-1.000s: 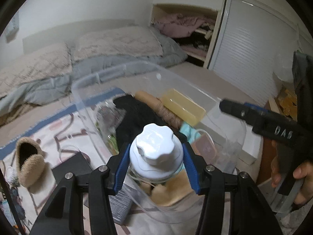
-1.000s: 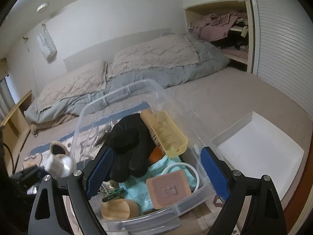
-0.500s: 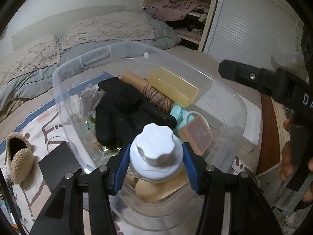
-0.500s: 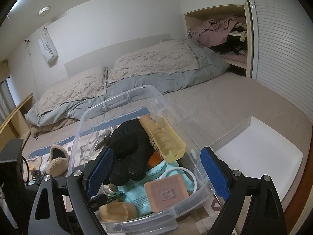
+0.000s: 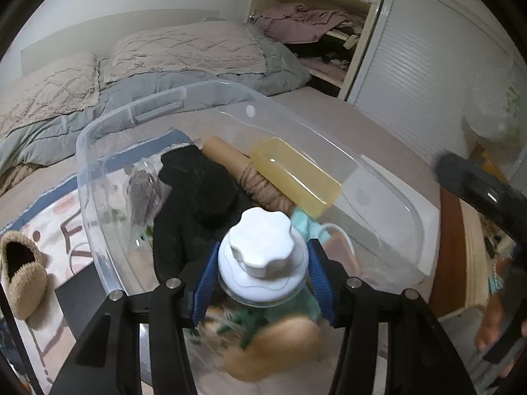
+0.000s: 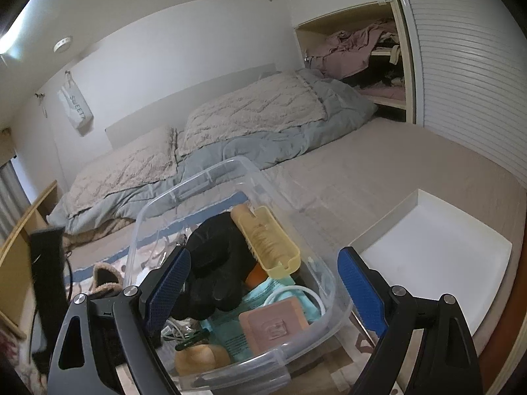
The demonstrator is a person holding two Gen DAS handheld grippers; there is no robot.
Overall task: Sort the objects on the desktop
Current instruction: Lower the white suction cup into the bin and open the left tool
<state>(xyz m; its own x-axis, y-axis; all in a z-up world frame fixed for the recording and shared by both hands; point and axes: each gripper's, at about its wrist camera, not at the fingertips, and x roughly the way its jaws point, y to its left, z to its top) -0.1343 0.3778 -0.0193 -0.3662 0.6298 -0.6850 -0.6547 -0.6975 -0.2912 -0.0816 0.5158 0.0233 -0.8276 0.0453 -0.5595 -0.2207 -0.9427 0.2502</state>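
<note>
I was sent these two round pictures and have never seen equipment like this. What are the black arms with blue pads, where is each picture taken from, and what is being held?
There is no robot here. A person holds a hand-operated two-finger gripper in each hand, and a fisheye camera on each one looks forward along its fingers, which is why the pictures look round and bent.

In the left-hand view, the left gripper is closed on a small jar with a white knobbed lid, over a clear plastic bin.

In the right-hand view, the right gripper stands open and holds nothing, aimed at the same bin. Inside lie a black glove, a yellow case, a pink square pad and a teal packet. A white tray sits to the right. A bed is behind.
</note>
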